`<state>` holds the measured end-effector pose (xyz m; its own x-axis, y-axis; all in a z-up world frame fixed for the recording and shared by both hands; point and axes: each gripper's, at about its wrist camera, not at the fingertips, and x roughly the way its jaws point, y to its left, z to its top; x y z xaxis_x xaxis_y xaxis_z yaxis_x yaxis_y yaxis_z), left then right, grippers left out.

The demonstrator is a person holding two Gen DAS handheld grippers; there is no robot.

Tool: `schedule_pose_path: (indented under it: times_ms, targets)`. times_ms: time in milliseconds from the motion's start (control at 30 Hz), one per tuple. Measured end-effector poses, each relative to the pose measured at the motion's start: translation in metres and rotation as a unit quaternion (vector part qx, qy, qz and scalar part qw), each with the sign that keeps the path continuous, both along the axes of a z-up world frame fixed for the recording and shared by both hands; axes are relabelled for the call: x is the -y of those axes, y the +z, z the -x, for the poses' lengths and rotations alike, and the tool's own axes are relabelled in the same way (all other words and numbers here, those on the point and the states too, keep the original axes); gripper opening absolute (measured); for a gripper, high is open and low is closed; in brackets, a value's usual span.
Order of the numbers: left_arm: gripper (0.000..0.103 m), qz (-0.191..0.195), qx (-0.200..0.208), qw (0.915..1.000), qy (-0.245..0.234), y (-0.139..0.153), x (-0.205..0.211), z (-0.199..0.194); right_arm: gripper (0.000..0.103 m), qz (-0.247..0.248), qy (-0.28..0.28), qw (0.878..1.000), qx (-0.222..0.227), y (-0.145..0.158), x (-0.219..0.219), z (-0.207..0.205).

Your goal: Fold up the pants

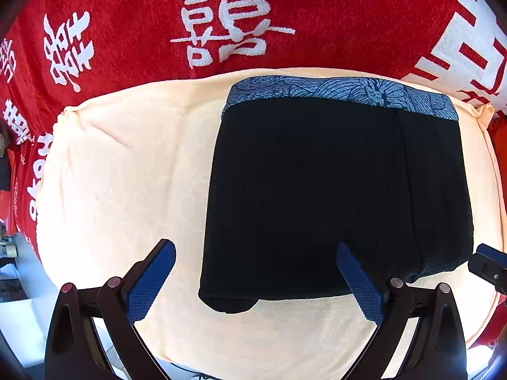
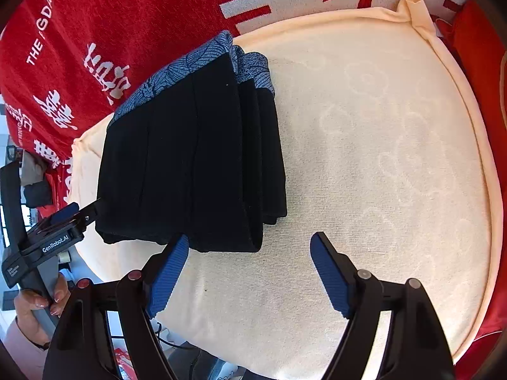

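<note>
The black pants (image 1: pixel 332 190) lie folded into a compact stack on a cream cushion (image 1: pixel 126 174), with the blue patterned waistband (image 1: pixel 342 93) at the far edge. My left gripper (image 1: pixel 255 247) is open and empty, hovering over the near left corner of the stack. In the right wrist view the folded pants (image 2: pixel 190 164) show stacked layers at their right side. My right gripper (image 2: pixel 248 243) is open and empty, just off the stack's near right corner. The left gripper (image 2: pixel 68 213) also shows there, at the stack's left corner.
A red blanket with white characters (image 1: pixel 221 22) covers the surface behind the cushion (image 2: pixel 396 158). A hand with painted nails (image 2: pixel 41 304) holds the left gripper's handle. Clutter lies off the left edge.
</note>
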<state>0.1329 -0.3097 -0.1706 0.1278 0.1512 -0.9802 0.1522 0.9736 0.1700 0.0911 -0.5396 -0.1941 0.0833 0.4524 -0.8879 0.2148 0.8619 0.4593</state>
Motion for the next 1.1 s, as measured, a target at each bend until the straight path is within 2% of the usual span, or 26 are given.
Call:
schedule_pose_path:
  times_ms: [400, 633, 900, 1100]
  targets:
    - [0.101, -0.006, -0.009, 0.9999, 0.013, -0.006, -0.009, -0.008, 0.082, -0.003, 0.011, 1.000, -0.005, -0.007, -0.001, -0.010]
    - [0.101, -0.005, -0.009, 0.9999, -0.003, -0.009, -0.004, -0.013, 0.082, -0.006, 0.001, 1.000, -0.007, -0.011, 0.007, -0.014]
    - [0.101, 0.019, -0.013, 0.9994, -0.024, -0.009, -0.001, -0.024, 0.082, -0.006, -0.015, 1.000, -0.011, -0.014, 0.018, -0.015]
    - [0.101, 0.026, 0.005, 0.9980, -0.057, -0.006, -0.018, -0.046, 0.082, -0.027, -0.023, 0.999, -0.009, -0.020, 0.033, -0.023]
